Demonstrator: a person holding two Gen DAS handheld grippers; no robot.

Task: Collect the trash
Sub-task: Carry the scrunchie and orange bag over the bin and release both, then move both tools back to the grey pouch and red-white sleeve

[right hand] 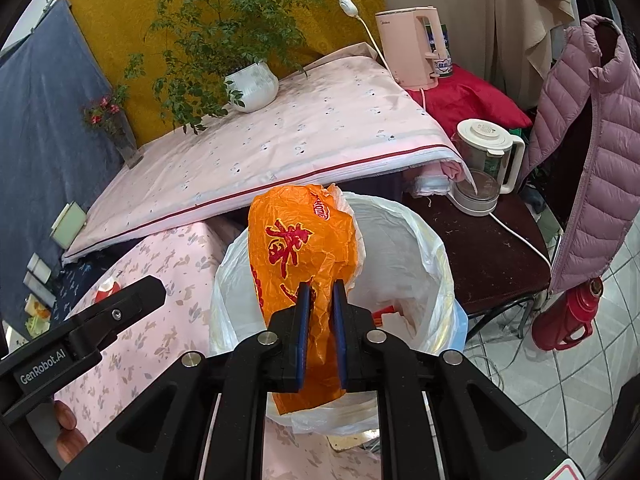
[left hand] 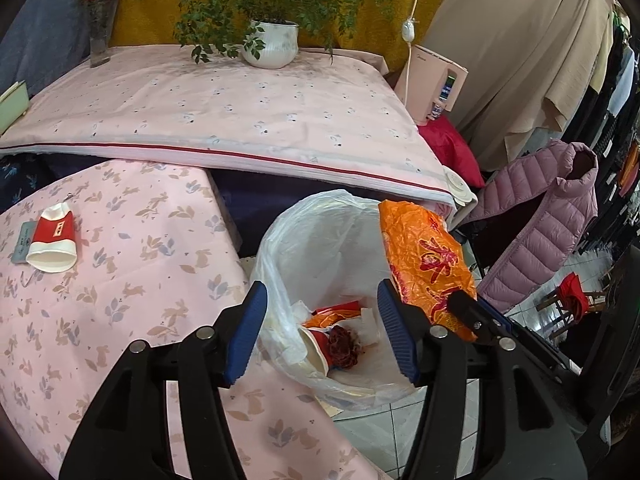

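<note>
My right gripper (right hand: 319,294) is shut on an orange plastic bag with red characters (right hand: 300,248), held over the white-lined trash bin (right hand: 404,236). The orange bag also shows in the left wrist view (left hand: 424,256), at the bin's right rim. My left gripper (left hand: 320,300) is open and empty above the bin (left hand: 316,232). Inside the bin lie a red-and-white paper cup (left hand: 320,348), an orange wrapper and tissue. A second red-and-white paper cup (left hand: 52,240) lies on its side on the pink rabbit-print tablecloth (left hand: 140,280) at left.
A higher table with a pink cloth (left hand: 224,116) carries a potted plant (left hand: 272,42) and a flower vase (left hand: 100,36). A pink kettle (right hand: 412,52), a blender jug (right hand: 484,164), a pink down jacket (right hand: 592,152) and a red thermos (right hand: 568,316) stand at right.
</note>
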